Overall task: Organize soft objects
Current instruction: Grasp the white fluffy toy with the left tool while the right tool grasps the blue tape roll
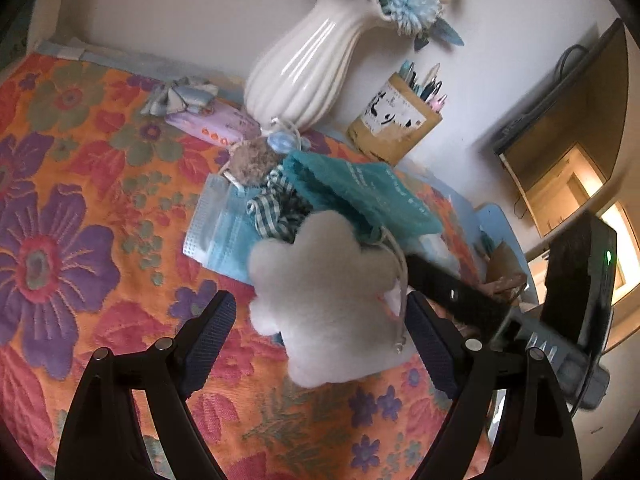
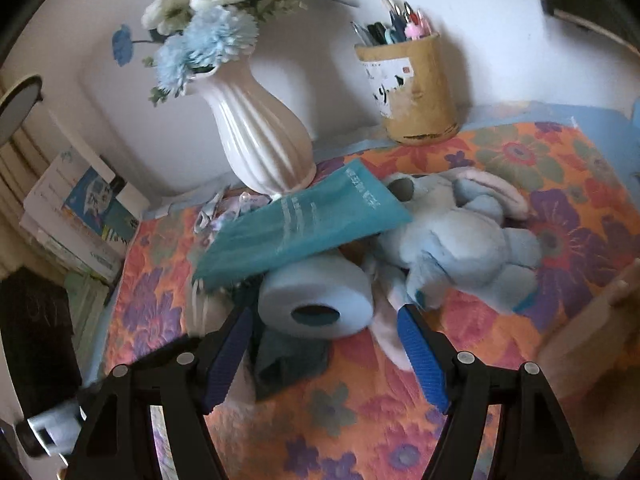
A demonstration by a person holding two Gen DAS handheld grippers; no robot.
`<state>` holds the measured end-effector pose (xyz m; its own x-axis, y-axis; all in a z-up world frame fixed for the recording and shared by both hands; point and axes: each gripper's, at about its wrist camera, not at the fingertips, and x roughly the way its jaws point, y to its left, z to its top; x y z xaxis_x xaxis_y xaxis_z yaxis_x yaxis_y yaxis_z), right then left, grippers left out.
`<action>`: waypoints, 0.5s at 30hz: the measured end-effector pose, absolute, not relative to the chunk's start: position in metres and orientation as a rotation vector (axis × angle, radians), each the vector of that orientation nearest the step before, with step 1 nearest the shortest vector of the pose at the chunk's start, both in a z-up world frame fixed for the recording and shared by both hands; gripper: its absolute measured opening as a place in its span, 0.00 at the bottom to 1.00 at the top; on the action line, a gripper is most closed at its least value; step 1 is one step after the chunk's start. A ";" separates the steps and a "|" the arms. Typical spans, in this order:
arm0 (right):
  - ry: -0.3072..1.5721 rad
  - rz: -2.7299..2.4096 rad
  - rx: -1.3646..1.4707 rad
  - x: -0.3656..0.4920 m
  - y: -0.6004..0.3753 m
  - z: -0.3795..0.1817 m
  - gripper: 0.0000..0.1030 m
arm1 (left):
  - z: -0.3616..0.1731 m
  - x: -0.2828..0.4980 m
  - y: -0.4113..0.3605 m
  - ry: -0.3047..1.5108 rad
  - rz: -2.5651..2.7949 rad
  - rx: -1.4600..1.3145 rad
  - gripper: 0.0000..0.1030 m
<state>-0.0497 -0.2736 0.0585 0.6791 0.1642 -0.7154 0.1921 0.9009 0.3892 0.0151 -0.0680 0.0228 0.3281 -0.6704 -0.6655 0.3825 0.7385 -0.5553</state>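
Observation:
In the left wrist view a white fluffy paw-shaped plush (image 1: pixel 328 304) lies on the floral cloth (image 1: pixel 100 208), between the fingers of my open left gripper (image 1: pixel 320 336). Behind it are a teal mesh bag (image 1: pixel 360 192), a checked scrunchie (image 1: pixel 276 208), a blue face mask (image 1: pixel 220 232) and a brown pompom (image 1: pixel 252 158). In the right wrist view my open right gripper (image 2: pixel 324 348) straddles a roll of tissue (image 2: pixel 316 300). The teal bag (image 2: pixel 300 224) lies over it, and a blue plush bunny (image 2: pixel 464 240) lies to the right.
A white ribbed vase (image 1: pixel 304 68) with blue flowers and a pen holder (image 1: pixel 396 120) stand at the back by the wall. A purple tissue pack (image 1: pixel 212 124) and a bow (image 1: pixel 180 96) lie left of the vase. Books (image 2: pixel 76 216) are stacked at the left.

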 end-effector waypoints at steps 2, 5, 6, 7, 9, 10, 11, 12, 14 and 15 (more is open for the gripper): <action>0.831 0.014 0.505 -0.041 -0.275 0.055 0.71 | 0.016 0.018 -0.070 1.038 -0.713 -0.342 0.82; 0.851 0.005 0.520 -0.029 -0.275 0.047 0.71 | 0.009 0.021 -0.069 1.063 -0.724 -0.363 0.82; 0.854 0.014 0.524 -0.026 -0.274 0.046 0.68 | 0.007 0.022 -0.070 1.068 -0.728 -0.370 0.82; 0.850 0.016 0.525 -0.026 -0.273 0.044 0.65 | 0.005 0.022 -0.071 1.068 -0.732 -0.376 0.79; 0.834 0.015 0.524 -0.029 -0.273 0.044 0.64 | 0.005 0.022 -0.073 1.072 -0.751 -0.384 0.65; 0.823 0.014 0.528 -0.033 -0.274 0.045 0.64 | 0.006 0.021 -0.072 1.067 -0.750 -0.382 0.58; 0.806 0.015 0.535 -0.037 -0.275 0.047 0.64 | 0.008 0.019 -0.070 1.060 -0.750 -0.377 0.55; 0.789 0.016 0.544 -0.042 -0.276 0.050 0.64 | 0.011 0.016 -0.068 1.049 -0.754 -0.371 0.50; 0.772 0.009 0.555 -0.053 -0.278 0.056 0.64 | 0.019 0.009 -0.061 1.029 -0.749 -0.351 0.48; 0.769 0.001 0.558 -0.058 -0.279 0.059 0.64 | 0.024 0.004 -0.055 1.017 -0.743 -0.339 0.48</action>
<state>-0.0578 -0.2788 0.0585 0.7256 0.1994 -0.6586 0.1984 0.8558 0.4777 0.0041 -0.0554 0.0239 0.3128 -0.6991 -0.6429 0.4004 0.7109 -0.5782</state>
